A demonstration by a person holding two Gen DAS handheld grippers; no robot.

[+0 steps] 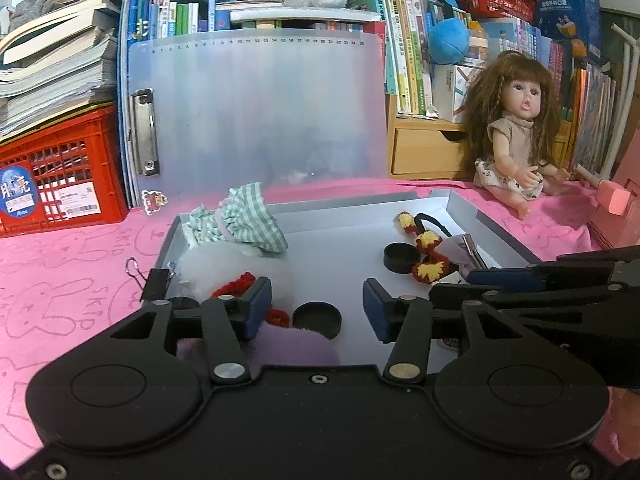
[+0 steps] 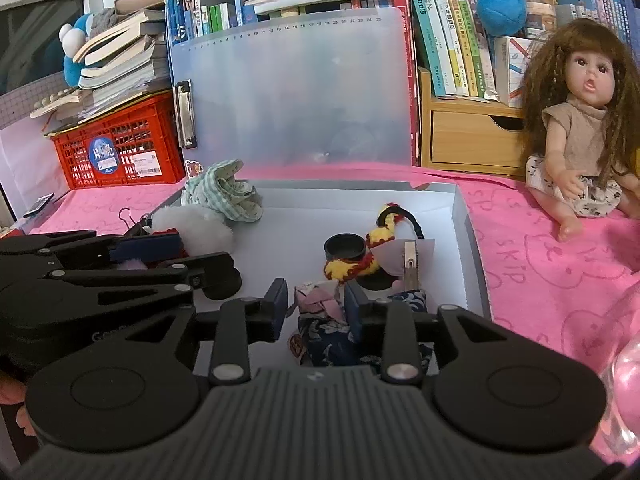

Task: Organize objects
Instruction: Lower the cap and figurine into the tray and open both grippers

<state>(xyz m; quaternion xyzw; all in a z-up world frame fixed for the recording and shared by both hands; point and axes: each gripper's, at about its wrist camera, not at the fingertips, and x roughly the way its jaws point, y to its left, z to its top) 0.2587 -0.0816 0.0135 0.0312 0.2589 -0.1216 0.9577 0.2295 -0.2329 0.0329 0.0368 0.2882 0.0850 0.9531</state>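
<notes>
A red crate [image 1: 60,178] is seen at far left on the pink cloth [image 1: 68,264], with books [image 1: 52,68] stacked on top. Beside it a frosted clipboard [image 1: 256,108] is propped upright against the shelf. In front of it a shallow grey tray [image 1: 472,206] is laid on the cloth, and a black binder clip [image 1: 154,282] is fixed to its left rim. In the tray's left part a green checked dress [image 1: 240,218] is draped over a white plush [image 1: 240,268] trimmed with red yarn. The left gripper [image 1: 318,308] is held low over the tray's near edge, its fingers spread with nothing between them; a black cap [image 1: 318,318] lies in the gap below, and a purple fluffy item [image 1: 296,346] is partly hidden under the left finger. Further right, a second black cap [image 1: 400,258] is found next to a black hair tie with red-and-yellow pompoms [image 1: 428,270], and a metal clip [image 1: 472,250] on white paper lies just beside these. The right gripper [image 2: 316,306] is positioned at the tray's near right part, its fingers apart on either side of a small pink-and-dark-blue floral cloth bundle [image 2: 324,320]; whether the pads touch it cannot be told. At far right, outside the tray, a long-haired doll [image 1: 516,136] is seated on the cloth before a wooden drawer [image 1: 424,152].
</notes>
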